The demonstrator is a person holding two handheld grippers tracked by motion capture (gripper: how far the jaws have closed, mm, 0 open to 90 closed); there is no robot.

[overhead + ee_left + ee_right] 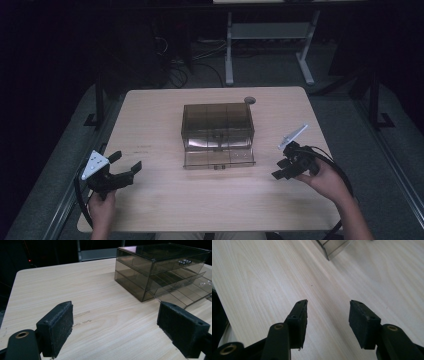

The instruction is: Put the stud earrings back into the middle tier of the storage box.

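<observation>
A: Two grippers are in my hands at the table. Confirm status of each.

B: My left gripper sits over the near left part of the table, jaws spread wide, nothing between the pads. In the left gripper view its jaws frame bare wood, with the drawer box ahead and to the right, well apart from the pads.

A: And the right unit?

B: My right gripper is near the right edge of the table, pointing toward the box from its right side. Its jaws stand apart, with only bare tabletop between them. In the right gripper view one corner of the box shows at the top, clear of the fingertips.

A: Location of the drawer box?

B: The drawer box stands at the middle of the table, between my two grippers. It is smoky, see-through plastic. Its lowest drawer is pulled out toward me; the drawer above it has a small handle on its front and appears pushed in.

A: Contact with the box?

B: Neither gripper touches it. The right one is the nearer.
</observation>
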